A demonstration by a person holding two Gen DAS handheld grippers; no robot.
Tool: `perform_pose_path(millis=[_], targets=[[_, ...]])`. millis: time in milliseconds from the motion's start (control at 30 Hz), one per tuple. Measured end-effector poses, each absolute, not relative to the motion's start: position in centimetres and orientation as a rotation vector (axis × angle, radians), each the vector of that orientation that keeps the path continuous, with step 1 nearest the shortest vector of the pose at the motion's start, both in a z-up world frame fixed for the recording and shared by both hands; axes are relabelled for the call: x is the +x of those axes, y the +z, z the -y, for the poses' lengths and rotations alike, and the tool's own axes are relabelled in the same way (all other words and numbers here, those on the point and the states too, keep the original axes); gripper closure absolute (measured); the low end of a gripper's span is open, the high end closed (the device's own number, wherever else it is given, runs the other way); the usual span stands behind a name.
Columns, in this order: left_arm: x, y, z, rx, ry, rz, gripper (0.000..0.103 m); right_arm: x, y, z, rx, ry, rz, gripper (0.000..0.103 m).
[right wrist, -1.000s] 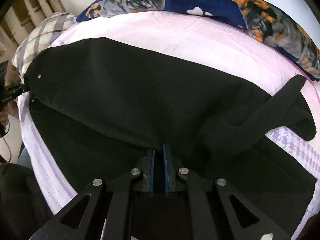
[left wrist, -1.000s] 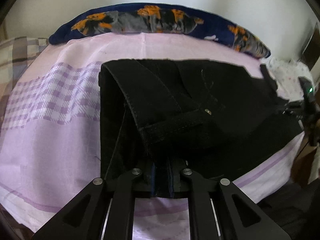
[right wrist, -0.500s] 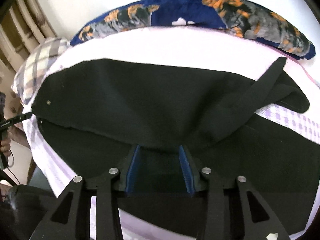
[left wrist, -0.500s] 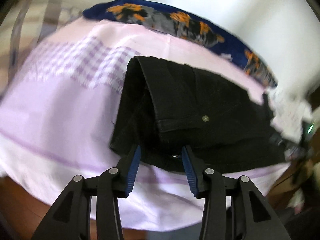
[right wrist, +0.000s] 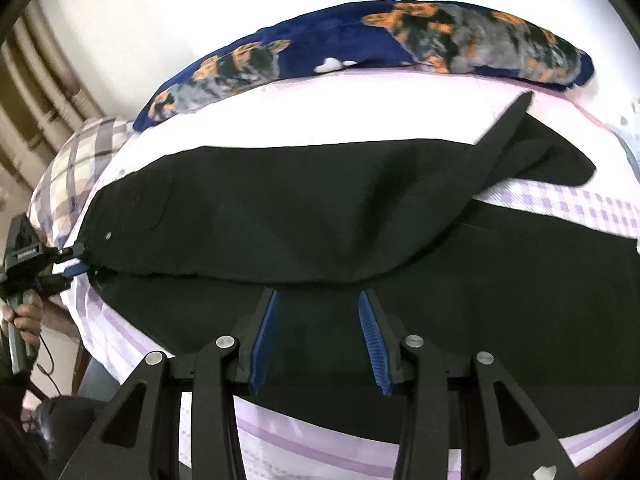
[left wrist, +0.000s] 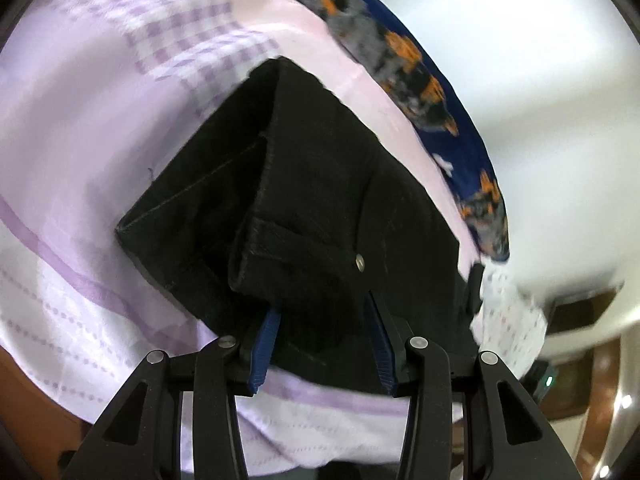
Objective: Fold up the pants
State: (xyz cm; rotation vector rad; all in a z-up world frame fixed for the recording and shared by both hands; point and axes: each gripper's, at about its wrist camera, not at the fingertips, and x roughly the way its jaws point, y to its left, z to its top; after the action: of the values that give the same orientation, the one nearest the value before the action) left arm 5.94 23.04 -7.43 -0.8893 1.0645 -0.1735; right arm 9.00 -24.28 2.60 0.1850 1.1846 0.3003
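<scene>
The black pants [right wrist: 304, 216] lie folded lengthwise across a bed covered with a pale lilac sheet [right wrist: 320, 116], one leg laid over the other so that the upper layer's long edge runs left to right across the middle of the right wrist view. At the right end the legs part: the upper one angles away toward the far side, showing a checked purple patch of sheet between them.

The right gripper [right wrist: 318, 300] hangs over the near half of the pants with its blue-padded fingers [right wrist: 264, 336] partly apart, nothing between the pads; only the lower layer of cloth lies beneath them.

The left gripper [left wrist: 322, 316] is at the waist end of the pants [left wrist: 320, 184]. Its fingers [left wrist: 266, 340] are likewise partly spread, set either side of the folded waistband corner (a small metal rivet [left wrist: 360, 263] shows just beyond the right finger), and the pads do not press on the cloth. In the right wrist view this gripper [right wrist: 74, 260] appears at the far left edge of the bed, held by a hand [right wrist: 22, 316].

A long navy cushion [right wrist: 400, 44] with orange and grey dog prints lies along the far side of the bed against a white wall, and a plaid pillow [right wrist: 76, 164] sits at the far left.
</scene>
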Motion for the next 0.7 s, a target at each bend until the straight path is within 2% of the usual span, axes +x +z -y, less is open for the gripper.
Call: perform_pose_path(millis=[67, 100, 200, 700], targets=[[5.9, -7.7, -23.4, -0.927, -0.159, -1.041, 0.063, 9.3, 2.2, 25.3, 0.211, 0.259, -1.188, 0.062], [5.9, -7.7, -23.4, -0.926, -0.146, -1.021, 0.075, 9.4, 2.1, 25.8, 0.222, 0.235, -1.190, 0.062], [6.0, -7.4, -23.3, -0.873, -0.130, -1.000, 0.083, 10.4, 1.5, 27.5, 0.269, 0.158, -1.187, 0.062], [6.4, -7.8, -23.5, -0.839, -0.090, -1.046, 0.084, 21.6, 0.2, 35.8, 0.365, -0.102, -1.129, 0.062]])
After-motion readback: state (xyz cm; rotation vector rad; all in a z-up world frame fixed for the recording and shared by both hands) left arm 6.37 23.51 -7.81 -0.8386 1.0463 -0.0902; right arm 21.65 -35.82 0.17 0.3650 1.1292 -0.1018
